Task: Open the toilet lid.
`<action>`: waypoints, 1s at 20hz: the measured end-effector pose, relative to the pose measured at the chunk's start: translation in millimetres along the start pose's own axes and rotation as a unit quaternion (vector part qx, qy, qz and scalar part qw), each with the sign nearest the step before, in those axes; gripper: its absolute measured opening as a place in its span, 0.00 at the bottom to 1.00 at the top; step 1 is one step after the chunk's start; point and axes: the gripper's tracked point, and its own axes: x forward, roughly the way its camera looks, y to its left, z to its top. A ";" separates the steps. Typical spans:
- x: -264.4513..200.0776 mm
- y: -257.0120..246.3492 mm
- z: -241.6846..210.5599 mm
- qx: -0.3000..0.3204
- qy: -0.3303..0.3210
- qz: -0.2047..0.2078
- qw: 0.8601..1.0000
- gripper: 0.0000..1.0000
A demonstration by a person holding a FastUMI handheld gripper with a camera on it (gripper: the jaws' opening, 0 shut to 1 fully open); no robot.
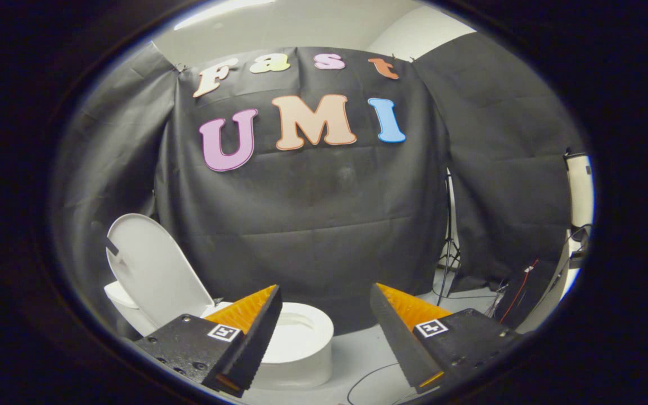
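Observation:
A white toilet stands on the floor below and just beyond my left finger, partly hidden by it. Its white lid stands raised, tilted back towards the black cloth wall, with the seat and bowl opening uncovered. My gripper is open, its two fingers wide apart with nothing between them. It hovers above and to the right of the toilet, touching neither lid nor seat.
A black cloth wall hangs right behind the toilet. A thin tripod stand rises beyond my right finger, with cables and a dark box on the floor beside it. A black cable lies on the pale floor between my fingers.

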 end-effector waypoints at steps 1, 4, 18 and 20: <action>-0.1 -0.9 -1.1 0.000 0.001 0.000 1.000 0.97; 0.0 -0.8 -1.6 0.001 0.003 -0.001 1.000 0.97; 1.3 -3.8 -6.2 0.009 0.006 -0.002 1.000 0.97; 1.5 -3.2 -6.6 0.008 0.007 -0.001 1.000 0.97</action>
